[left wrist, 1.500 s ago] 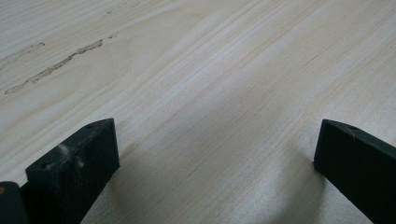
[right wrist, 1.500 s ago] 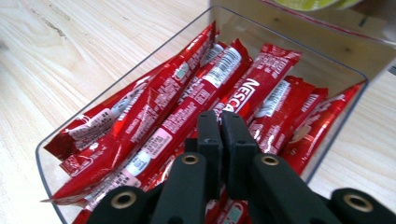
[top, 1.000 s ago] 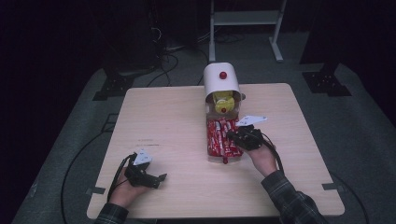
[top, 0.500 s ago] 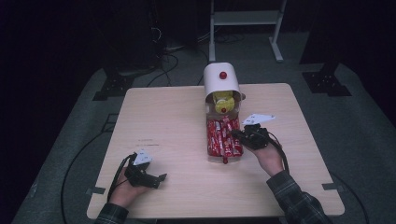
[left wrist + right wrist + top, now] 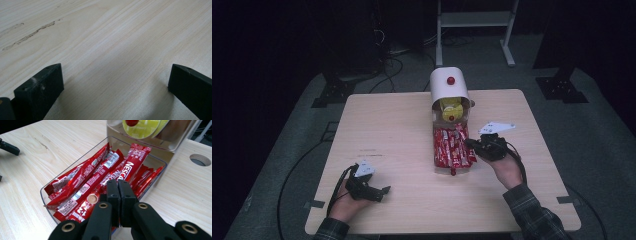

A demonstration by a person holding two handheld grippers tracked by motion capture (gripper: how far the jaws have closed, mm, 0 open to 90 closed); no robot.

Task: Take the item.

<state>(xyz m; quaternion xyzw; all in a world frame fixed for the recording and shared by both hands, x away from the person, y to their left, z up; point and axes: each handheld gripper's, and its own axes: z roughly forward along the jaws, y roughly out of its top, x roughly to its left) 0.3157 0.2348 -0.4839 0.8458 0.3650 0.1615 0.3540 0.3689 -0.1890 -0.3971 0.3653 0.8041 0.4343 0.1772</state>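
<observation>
The right tool has its two black jaws pressed together, with nothing between them. It hangs just over the near end of the clear tray, above the red coffee sticks that lie in a heap inside it. In the right gripper view the tool covers the sticks right under it, so I cannot tell if it touches them. From the high view the right tool sits at the right edge of the tray, and the hand behind it hides part of the bench.

At the far end of the tray stands a white holder with a red knob. Yellow round things sit inside it, but they are small and hard to make out. In the right gripper view the top of the holder is cut off.

The left tool lies well away from the tray, near the front left of the bench. Its jaws stand wide apart and hold nothing, and only bare wood shows between them.

A second ago the right tool was farther in over the sticks. Now it has moved out to the right edge of the tray. The left tool has stayed put.
</observation>
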